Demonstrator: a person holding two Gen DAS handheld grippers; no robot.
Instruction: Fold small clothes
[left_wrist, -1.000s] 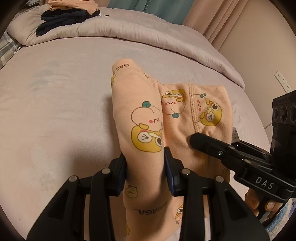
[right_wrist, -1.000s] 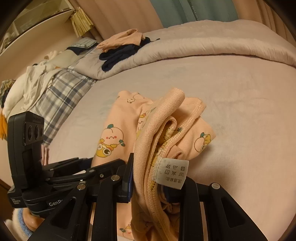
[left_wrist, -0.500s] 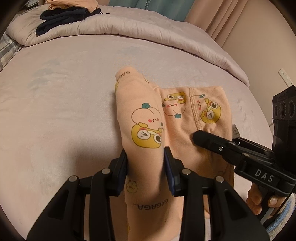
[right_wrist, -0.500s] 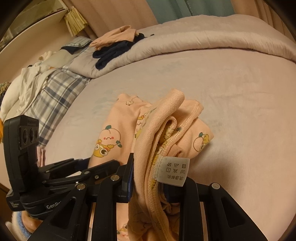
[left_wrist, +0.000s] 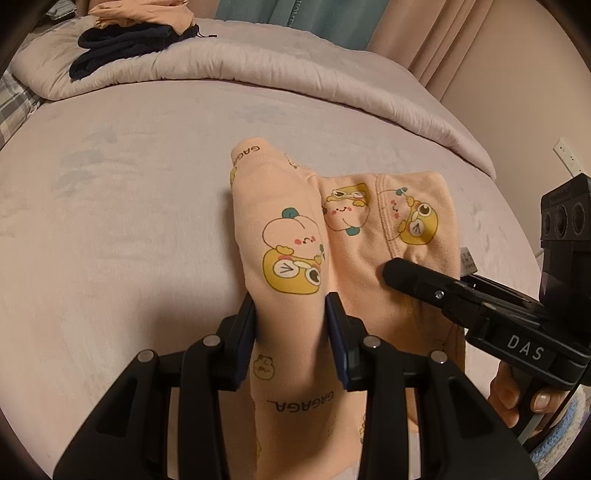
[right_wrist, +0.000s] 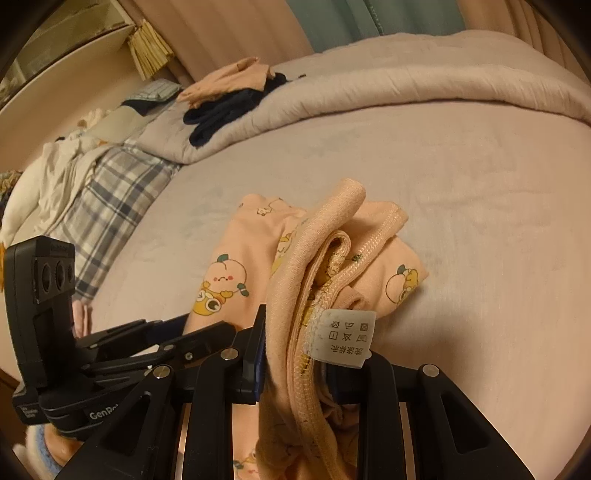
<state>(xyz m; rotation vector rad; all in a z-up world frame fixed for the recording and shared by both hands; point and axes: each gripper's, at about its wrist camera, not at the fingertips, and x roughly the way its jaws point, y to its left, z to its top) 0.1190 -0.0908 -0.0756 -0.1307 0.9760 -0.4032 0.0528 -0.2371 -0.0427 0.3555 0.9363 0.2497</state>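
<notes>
A small peach cotton garment printed with yellow cartoon characters (left_wrist: 291, 236) lies partly folded on the near middle of a pale pink bed sheet (left_wrist: 129, 221), its far end resting on the sheet. The left gripper (left_wrist: 290, 325) pinches a raised fold of it between narrowly parted fingers. The right gripper (right_wrist: 295, 354) clamps a bunched, seamed edge with a white care label (right_wrist: 343, 338) hanging over one finger; that bunch blocks most of the right wrist view. Far off, a rolled pale quilt (left_wrist: 258, 70) carries a dark navy garment (left_wrist: 122, 48) and a peach one, probably clothing too. A plaid blanket (right_wrist: 107, 199) lies far left.
</notes>
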